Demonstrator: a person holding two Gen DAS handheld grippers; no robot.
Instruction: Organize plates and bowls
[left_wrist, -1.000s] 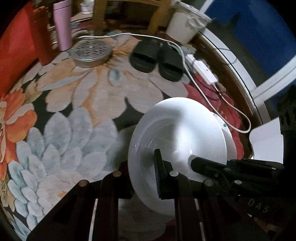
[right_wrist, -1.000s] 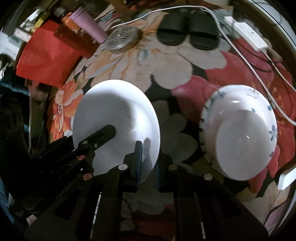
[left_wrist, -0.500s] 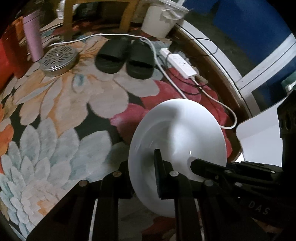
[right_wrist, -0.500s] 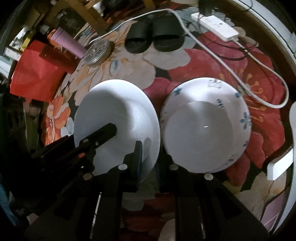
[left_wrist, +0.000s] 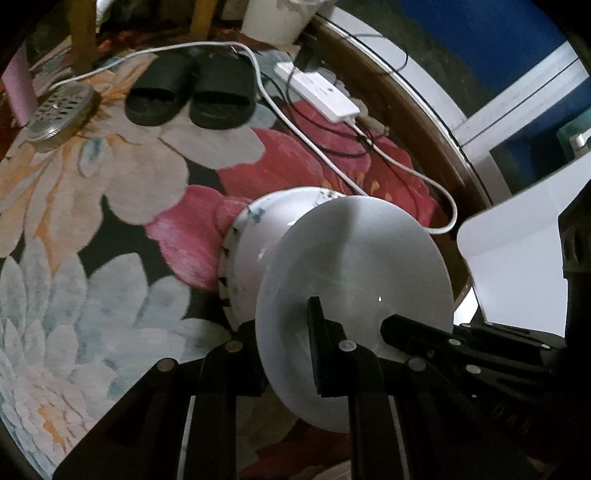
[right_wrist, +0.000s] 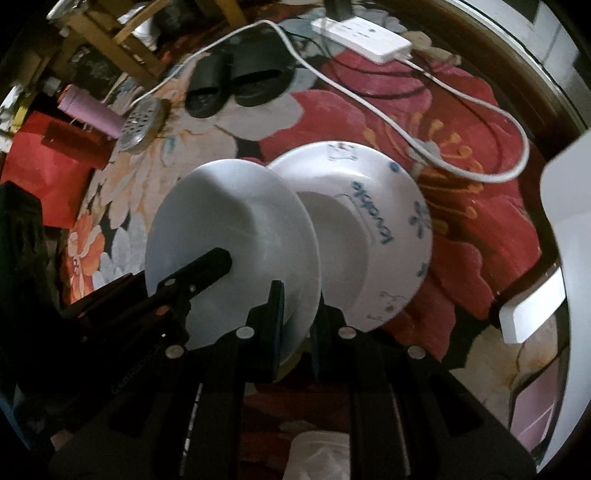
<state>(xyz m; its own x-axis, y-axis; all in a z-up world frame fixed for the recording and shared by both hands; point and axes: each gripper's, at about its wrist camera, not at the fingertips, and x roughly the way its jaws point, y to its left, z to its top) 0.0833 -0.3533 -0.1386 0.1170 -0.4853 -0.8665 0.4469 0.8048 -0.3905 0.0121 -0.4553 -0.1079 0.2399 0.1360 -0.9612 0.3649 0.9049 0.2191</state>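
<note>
Gripping the plain white plate (left_wrist: 354, 258) with both your left gripper (left_wrist: 286, 347) and right gripper (right_wrist: 297, 317), mid-frame, over the blue-flowered bowl (right_wrist: 391, 229) on the floral rug (left_wrist: 110, 192).

You hold a plain white plate (right_wrist: 236, 236) in black tools. Beside it the bowl (right_wrist: 388, 229) is white with small blue flowers and blue lettering on its wall and dark marks along its rim. The rug (left_wrist: 110, 206) under you has a black ground with large flowers in red, pink, cream, pale blue-grey and orange. The slippers (left_wrist: 192, 92) are black, the power strip (left_wrist: 321, 96) and its cable white, the bottle (right_wrist: 90, 110) pink-lilac, the bag (right_wrist: 44, 166) red.
</note>
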